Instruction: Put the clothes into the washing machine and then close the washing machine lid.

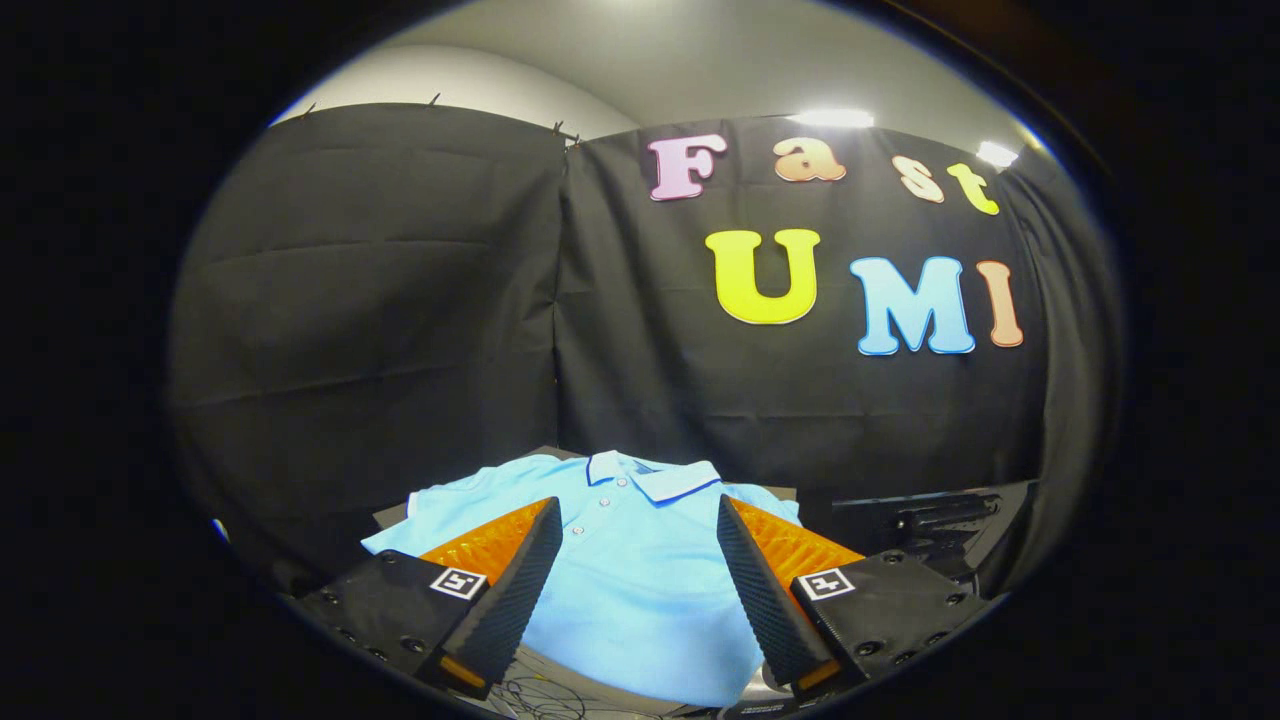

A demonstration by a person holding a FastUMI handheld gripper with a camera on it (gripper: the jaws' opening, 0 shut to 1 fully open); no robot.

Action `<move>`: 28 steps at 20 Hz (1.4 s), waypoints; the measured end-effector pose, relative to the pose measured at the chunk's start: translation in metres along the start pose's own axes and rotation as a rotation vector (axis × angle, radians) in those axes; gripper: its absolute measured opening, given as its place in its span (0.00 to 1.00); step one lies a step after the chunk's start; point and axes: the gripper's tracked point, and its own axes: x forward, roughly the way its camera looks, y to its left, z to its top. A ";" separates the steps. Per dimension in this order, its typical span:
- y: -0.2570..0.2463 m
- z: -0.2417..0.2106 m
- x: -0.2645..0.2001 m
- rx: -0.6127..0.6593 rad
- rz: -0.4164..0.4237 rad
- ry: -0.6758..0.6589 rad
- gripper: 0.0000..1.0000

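Lying flat on the bench [385, 515], a light blue polo shirt [630, 590] spreads collar-away, and every place here is taken from it. Above its chest hover the tongs [637, 535], spread wide and holding nothing. Pinching only one thin layer could, I judge, let the shirt slip or trail.

Two ceiling lights [835, 118] are glaring white above the booth's wall, blowing out to featureless patches. The black cloth is soaking up most of the light and staying dim, its folds barely showing. The blue shirt [640, 590] is catching even, soft light without hard shadows. Straight lines are bowing strongly toward the rim, where detail is softening and darkening.
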 end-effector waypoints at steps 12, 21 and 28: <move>0.028 -0.018 0.077 -0.021 0.053 0.196 0.97; 0.038 -0.046 0.121 -0.070 0.059 0.367 0.97; 0.038 -0.069 0.136 -0.034 0.070 0.488 0.97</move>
